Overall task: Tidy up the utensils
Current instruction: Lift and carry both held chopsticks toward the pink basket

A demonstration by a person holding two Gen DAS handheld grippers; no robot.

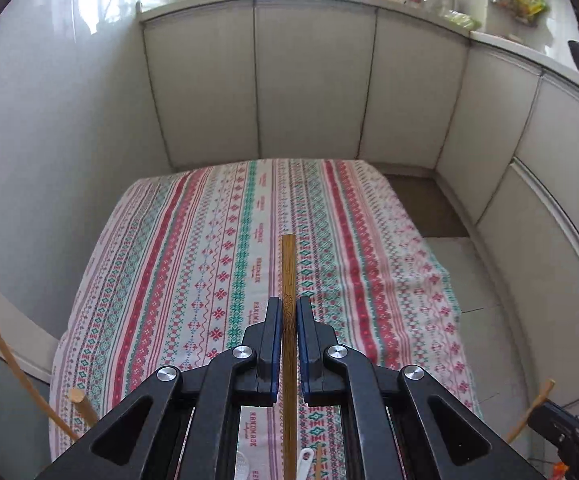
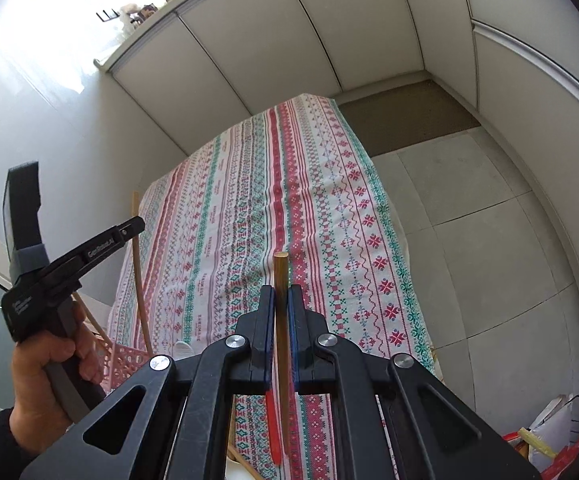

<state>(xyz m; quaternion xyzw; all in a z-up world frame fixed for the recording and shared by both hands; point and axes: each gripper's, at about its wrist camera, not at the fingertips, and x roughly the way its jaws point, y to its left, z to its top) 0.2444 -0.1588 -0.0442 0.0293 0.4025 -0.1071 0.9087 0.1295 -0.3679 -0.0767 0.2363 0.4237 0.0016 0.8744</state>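
My left gripper [image 1: 288,307] is shut on a patterned wooden chopstick [image 1: 288,264] that sticks out forward above the striped tablecloth [image 1: 193,248]. My right gripper [image 2: 281,295] is shut on a plain wooden stick utensil [image 2: 280,270], held above the same cloth [image 2: 329,216]. The left gripper also shows in the right wrist view [image 2: 89,248], with a hand on its handle. A red utensil [image 2: 274,428] and a white spoon [image 1: 305,460] lie on the cloth below the grippers. A pink basket [image 2: 123,360] stands at the cloth's left edge.
Several wooden utensils [image 1: 21,376] lean at the left of the table. White cabinet doors [image 1: 313,80] close off the far side. Tiled floor [image 2: 489,240] and a brown mat [image 2: 405,120] lie to the right. Bags [image 2: 549,432] sit at the lower right.
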